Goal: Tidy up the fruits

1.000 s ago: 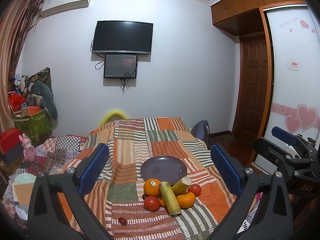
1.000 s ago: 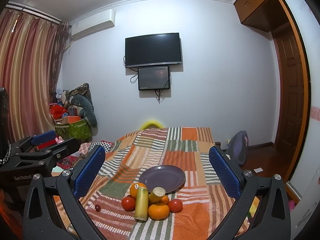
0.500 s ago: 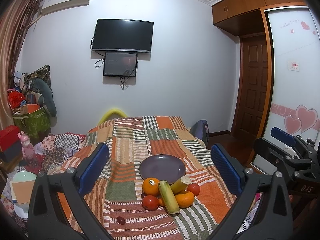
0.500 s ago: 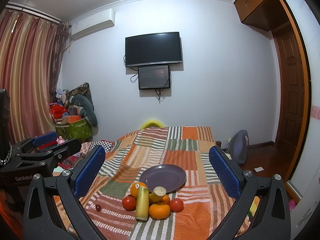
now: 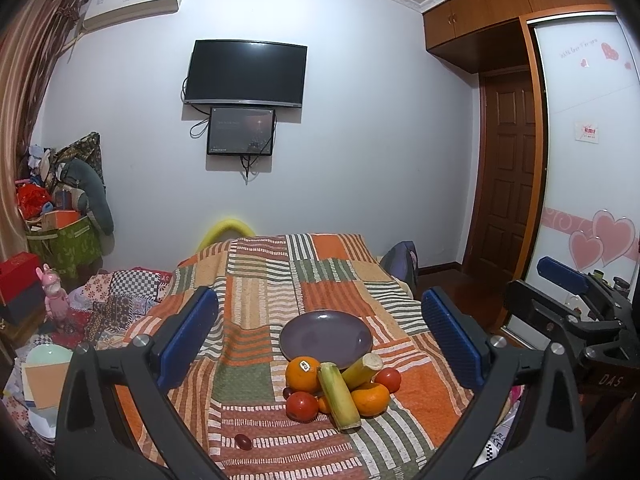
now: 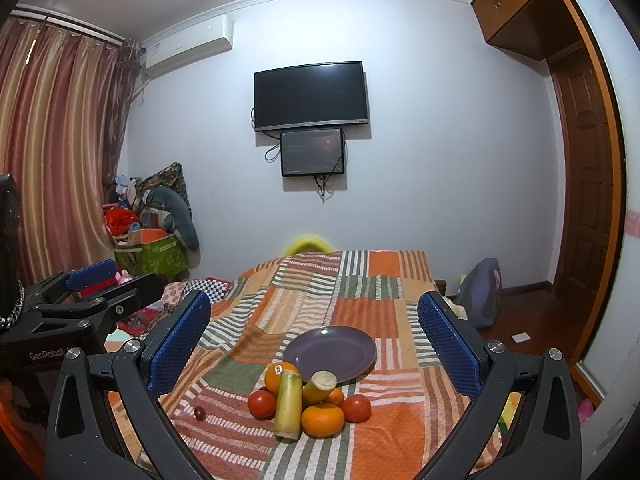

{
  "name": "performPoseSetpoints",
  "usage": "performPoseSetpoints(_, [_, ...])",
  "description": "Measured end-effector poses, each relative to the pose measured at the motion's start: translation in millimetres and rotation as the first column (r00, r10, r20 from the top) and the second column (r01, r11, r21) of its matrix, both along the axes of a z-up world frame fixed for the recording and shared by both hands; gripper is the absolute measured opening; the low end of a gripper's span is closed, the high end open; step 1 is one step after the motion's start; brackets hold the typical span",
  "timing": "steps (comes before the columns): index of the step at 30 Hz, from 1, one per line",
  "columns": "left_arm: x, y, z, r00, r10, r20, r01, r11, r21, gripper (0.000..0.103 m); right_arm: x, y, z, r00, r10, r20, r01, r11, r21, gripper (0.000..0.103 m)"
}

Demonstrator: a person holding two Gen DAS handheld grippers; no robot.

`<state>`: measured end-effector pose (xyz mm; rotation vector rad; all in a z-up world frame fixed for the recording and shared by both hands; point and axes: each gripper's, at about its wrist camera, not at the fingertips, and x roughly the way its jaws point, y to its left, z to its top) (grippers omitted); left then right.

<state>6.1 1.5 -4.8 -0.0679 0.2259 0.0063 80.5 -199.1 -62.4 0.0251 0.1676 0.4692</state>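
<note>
A pile of fruit lies on the patchwork cloth: an orange with a sticker (image 5: 302,373) (image 6: 280,376), two yellow-green cane pieces (image 5: 338,396) (image 6: 288,405), two red tomatoes (image 5: 302,406) (image 6: 262,403), a tangerine (image 5: 373,399) (image 6: 322,420). An empty purple plate (image 5: 326,338) (image 6: 332,354) sits just behind the pile. A small dark red fruit (image 5: 242,441) (image 6: 199,412) lies apart to the left. My left gripper (image 5: 320,340) is open and empty, above and short of the pile. My right gripper (image 6: 314,344) is open and empty, likewise. Each gripper shows at the other view's edge.
The cloth-covered table (image 5: 256,280) has its right edge near a wardrobe with sliding doors (image 5: 588,160) and a wooden door (image 5: 508,176). Boxes, toys and bags (image 5: 60,240) crowd the left floor. A TV (image 5: 246,74) hangs on the far wall.
Both views have tilted slightly so the fruit pile sits a little lower in frame. Both grippers stay open and nothing on the table has moved.
</note>
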Motion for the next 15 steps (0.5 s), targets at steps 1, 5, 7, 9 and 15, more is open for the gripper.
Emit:
performPoseSetpoints(1, [0,0,0,1.000,0.002,0.003,-0.002,1.000,0.005,0.103,0,0,0,1.000,0.006,-0.001,-0.006,1.000,0.002,0.103])
performPoseSetpoints(5, [0,-1,-1,1.000,0.001,0.005,-0.001,1.000,0.011,0.103,2,2,-2,1.000,0.024,-0.012,-0.024,1.000,0.014,0.103])
performPoseSetpoints(7, [1,0,-2,1.000,-0.002,0.000,0.002,1.000,0.009,0.101,6,2,-4,0.999,0.024,-0.023,-0.024,1.000,0.015,0.103])
performPoseSetpoints(9, [2,1,-4,1.000,0.003,-0.008,-0.003,1.000,0.014,0.095,8,2,-7,0.999,0.020,-0.030,-0.019,1.000,0.011,0.103])
performPoseSetpoints(15, [18,16,-19,0.996,0.030,-0.079,-0.028,0.999,0.024,0.079,19,6,-22,0.998,0.010,-0.068,-0.012,0.999,-0.034,0.085])
